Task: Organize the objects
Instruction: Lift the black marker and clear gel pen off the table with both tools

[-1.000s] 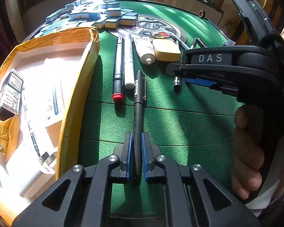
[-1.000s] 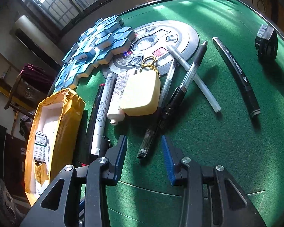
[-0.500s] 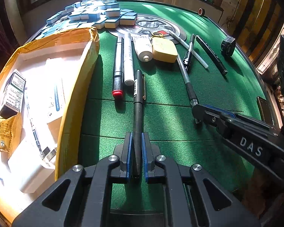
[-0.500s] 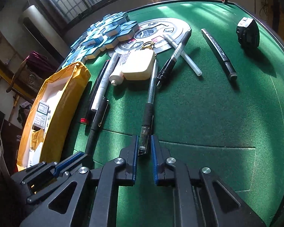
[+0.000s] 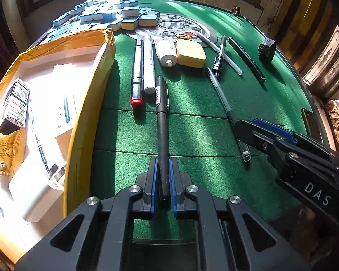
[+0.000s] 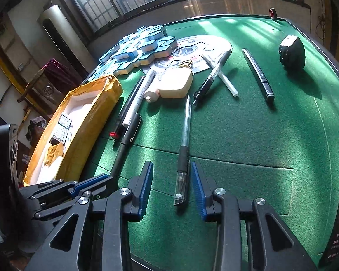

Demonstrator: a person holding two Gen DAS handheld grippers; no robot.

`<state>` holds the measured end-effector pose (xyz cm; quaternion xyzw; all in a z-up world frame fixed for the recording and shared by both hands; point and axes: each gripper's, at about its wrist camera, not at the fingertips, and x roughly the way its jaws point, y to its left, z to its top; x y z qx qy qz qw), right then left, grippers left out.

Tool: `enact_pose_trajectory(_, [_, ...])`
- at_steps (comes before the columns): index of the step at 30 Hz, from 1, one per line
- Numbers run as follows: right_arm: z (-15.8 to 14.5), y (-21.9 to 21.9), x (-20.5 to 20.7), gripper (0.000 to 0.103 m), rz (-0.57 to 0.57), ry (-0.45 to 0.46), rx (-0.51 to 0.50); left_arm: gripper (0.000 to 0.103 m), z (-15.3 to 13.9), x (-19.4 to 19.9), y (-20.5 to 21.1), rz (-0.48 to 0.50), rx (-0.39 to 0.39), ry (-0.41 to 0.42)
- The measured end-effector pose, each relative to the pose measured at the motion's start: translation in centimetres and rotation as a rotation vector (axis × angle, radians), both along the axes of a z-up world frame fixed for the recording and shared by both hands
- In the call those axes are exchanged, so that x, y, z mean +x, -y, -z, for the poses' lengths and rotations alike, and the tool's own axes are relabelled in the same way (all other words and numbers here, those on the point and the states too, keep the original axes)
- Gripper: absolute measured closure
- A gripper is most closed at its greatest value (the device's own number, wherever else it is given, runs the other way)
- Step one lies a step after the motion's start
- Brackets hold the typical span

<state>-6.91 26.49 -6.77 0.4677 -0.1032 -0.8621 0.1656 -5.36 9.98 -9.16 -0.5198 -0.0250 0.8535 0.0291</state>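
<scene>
Your left gripper [image 5: 162, 180] is clamped on the butt of the long matte-black pen [image 5: 162, 122], which lies flat on the green felt table [image 5: 271, 94] pointing straight away from you. Your right gripper [image 6: 171, 185] is spread wide around the clear-barrelled gel pen with the black rubber grip [image 6: 184, 144], not touching it, pen lined up with the fingers. The open yellow-taped cardboard box [image 5: 88, 94] is just left of the black pen, so probably a short hop. Red-capped marker [image 5: 137, 76] sits between.
</scene>
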Motion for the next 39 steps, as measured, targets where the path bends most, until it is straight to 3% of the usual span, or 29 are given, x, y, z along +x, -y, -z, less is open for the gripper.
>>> enact_pose_trajectory(3, [0.4,0.1,-1.0,0.072,0.013,0.007,-0.001,0.094,-0.6,-0.1,0.2,-0.011,0.025,-0.018])
enact_pose_trajectory(12, [1.1,0.7,-2.8,0.072,0.047,0.031,0.021,0.09,-0.2,-2.4,-0.2,-0.017,-0.02,-0.016])
enact_pose_trajectory(24, [1.3,1.7,-2.3,0.072,0.028,0.001,0.085,0.09,0.3,-2.5,-0.5,-0.005,-0.083,-0.031])
enact_pose_trajectory(29, [1.3,1.2,-2.3,0.072,0.043,0.011,0.044,0.094,0.2,-2.5,-0.3,-0.012,-0.08,-0.034])
enact_pose_trajectory(34, [1.3,1.8,-2.2,0.072,0.04,-0.001,0.086,0.094,0.3,-2.9,0.0,-0.029,-0.066,-0.032])
enact_pose_trajectory(36, [1.3,1.9,-2.2,0.077,0.04,-0.004,0.111,0.094,0.3,-2.9,-0.2,-0.02,-0.083,-0.032])
enact_pose_trajectory(39, [1.3,1.6,-2.2,0.092,0.071,-0.003,0.139,0.093,0.3,-2.9,-0.5,-0.02,-0.107,-0.041])
